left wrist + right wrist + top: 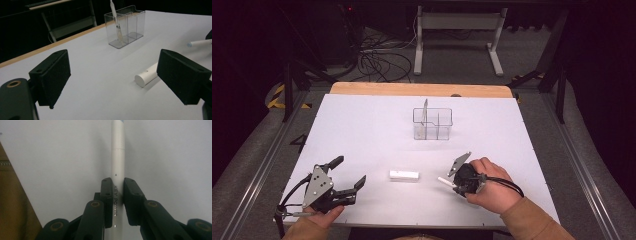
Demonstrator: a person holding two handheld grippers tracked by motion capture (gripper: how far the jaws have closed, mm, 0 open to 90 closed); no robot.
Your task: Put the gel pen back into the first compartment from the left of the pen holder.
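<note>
**One pen stowed, one in the fingers, cap left on the counter**

While the clear plastic organiser point(432, 123) stands toward the far middle of the white counter point(362, 130), one pen point(425, 112) is already seen leaning upright in its left compartment, so part of the tidying can be judged done. Nearer than the organiser and to its right, the right gripper point(451, 181) is held low over the counter, its fingers point(107, 202) shut tight on a white marker pen point(117, 162); in the right gripper view the barrel runs straight up between the pads, lettering showing at the grip. The pen is judged picked up but not yet carried to the organiser. A short white cylinder, probably a cap point(404, 175), lies flat on the counter directly in front of the organiser, between the two grippers and touched by neither. The left gripper point(349, 175) is kept well to the near left of the organiser, its fingers point(51, 77) spread wide with nothing between them. What appears left: the held pen to be dropped into a compartment, and the cap to be dealt with.
</note>
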